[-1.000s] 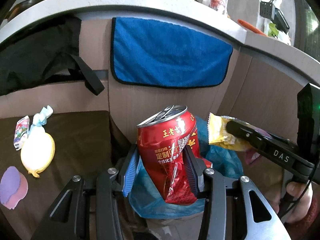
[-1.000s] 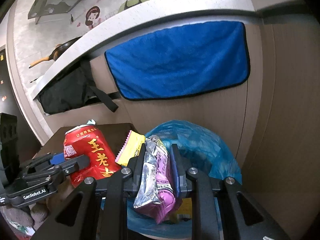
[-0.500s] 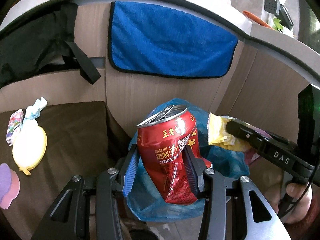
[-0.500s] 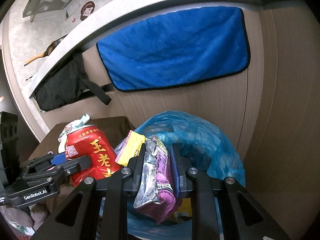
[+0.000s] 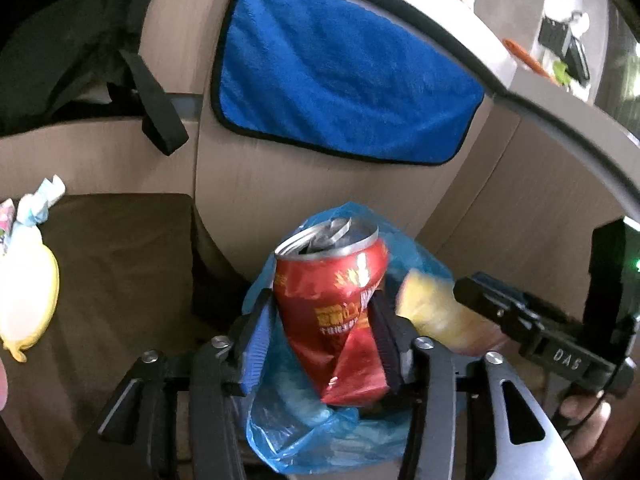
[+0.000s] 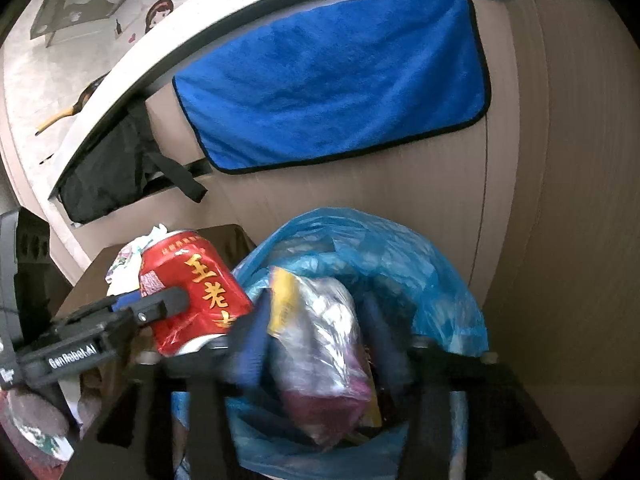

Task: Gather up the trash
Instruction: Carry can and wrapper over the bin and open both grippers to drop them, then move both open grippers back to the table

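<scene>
Hanging directly over the mouth of the blue bag (image 5: 304,432), the crushed red can (image 5: 332,316) stands roughly upright between the pads of the left gripper (image 5: 324,332), whose jaws are opening, a gap showing at the left pad. At three o'clock, the right gripper (image 6: 316,344) points down into the bag, jaws opening, the silver-purple wrapper (image 6: 320,360) loose between them.
</scene>
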Demonstrator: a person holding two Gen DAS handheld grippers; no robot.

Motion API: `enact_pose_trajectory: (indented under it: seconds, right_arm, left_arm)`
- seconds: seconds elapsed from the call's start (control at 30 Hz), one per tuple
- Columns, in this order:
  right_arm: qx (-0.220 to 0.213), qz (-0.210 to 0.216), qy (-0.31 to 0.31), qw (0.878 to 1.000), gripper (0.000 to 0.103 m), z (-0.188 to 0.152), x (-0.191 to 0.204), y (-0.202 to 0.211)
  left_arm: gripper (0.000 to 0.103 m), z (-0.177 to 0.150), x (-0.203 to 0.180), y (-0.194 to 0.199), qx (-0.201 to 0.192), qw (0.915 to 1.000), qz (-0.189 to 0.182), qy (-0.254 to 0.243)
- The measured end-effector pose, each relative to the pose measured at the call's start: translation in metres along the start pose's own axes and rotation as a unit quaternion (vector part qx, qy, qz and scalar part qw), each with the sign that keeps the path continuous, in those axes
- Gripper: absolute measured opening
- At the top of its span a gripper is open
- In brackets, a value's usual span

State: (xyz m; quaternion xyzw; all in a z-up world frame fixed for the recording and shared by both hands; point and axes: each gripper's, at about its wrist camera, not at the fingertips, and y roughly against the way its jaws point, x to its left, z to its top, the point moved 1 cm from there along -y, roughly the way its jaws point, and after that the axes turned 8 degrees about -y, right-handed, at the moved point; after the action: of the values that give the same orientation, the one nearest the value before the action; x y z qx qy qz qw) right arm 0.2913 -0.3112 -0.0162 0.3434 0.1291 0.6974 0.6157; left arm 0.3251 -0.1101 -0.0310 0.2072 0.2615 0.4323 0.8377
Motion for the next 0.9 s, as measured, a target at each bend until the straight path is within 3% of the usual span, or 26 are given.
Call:
enact_pose_trajectory:
  seconds: [0.17, 0.3, 0.6, 0.9]
  right_arm:
    - [-0.013, -0.013, -0.005, 1.0, 0.059, 0.002, 0.0, 0.009]
    - [-0.012, -0.008, -0.012, 1.0, 0.059, 0.003, 0.005, 0.016]
    - [-0.016, 0.019, 0.026, 0.999, 0.06, -0.007, 0.056, 0.032]
    - [0.014, 0.063, 0.095, 0.993, 0.065, -0.025, 0.14, 0.004]
  left_arm:
    - [0.064, 0.003, 0.01, 0.02, -0.02, 0.9996, -0.014, 0.017]
    - [0.064, 0.0, 0.024, 0.047, -0.027, 0.9992, 0.006, 0.027]
    - [0.064, -0.04, 0.096, 0.116, -0.024, 0.9934, 0.093, 0.064]
    - [0.064, -0.083, 0.201, 0.199, -0.049, 0.9719, 0.184, 0.139]
